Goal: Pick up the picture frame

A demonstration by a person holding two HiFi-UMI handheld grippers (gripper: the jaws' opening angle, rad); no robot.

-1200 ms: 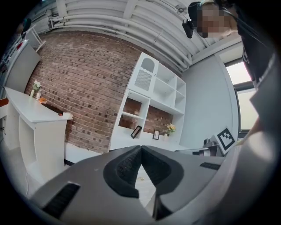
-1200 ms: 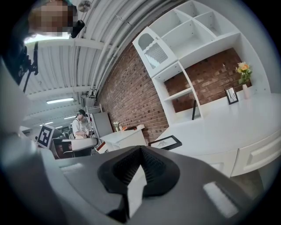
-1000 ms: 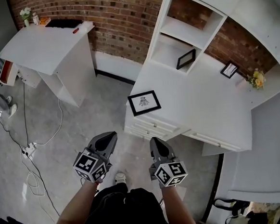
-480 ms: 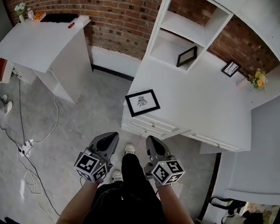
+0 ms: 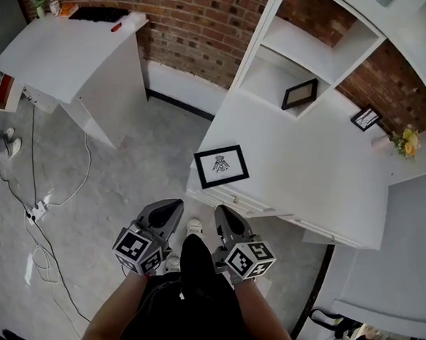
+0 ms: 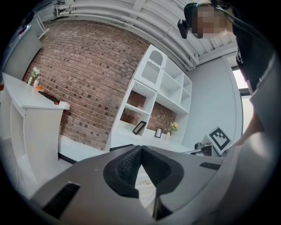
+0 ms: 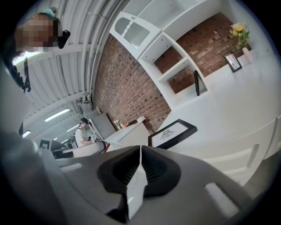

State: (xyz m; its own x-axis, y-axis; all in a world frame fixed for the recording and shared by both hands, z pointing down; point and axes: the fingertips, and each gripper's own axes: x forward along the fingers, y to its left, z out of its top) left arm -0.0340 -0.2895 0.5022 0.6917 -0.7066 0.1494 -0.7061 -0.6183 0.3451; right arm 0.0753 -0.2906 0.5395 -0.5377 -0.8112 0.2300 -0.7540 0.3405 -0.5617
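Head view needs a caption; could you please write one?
Left tongs shut, right tongs with jaws opening, both empty, facing picture frame flat on desk.

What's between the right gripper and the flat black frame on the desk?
Nothing loose: only the desk edge and drawer fronts, per head view. The right gripper, jaws opening and empty, is short of the picture frame.

I see the picture frame (image 5: 221,166) lying flat and face up on the white table (image 5: 306,143), close to the table's near left corner. It is a thin black rectangle round a white mat, with a small dark drawing in the middle, and it sits slightly askew to the table's front edge. It lies ahead of the right hand-held gripper (image 5: 220,211), near it but not touching. That gripper's jaws are beginning to part, with nothing between them.
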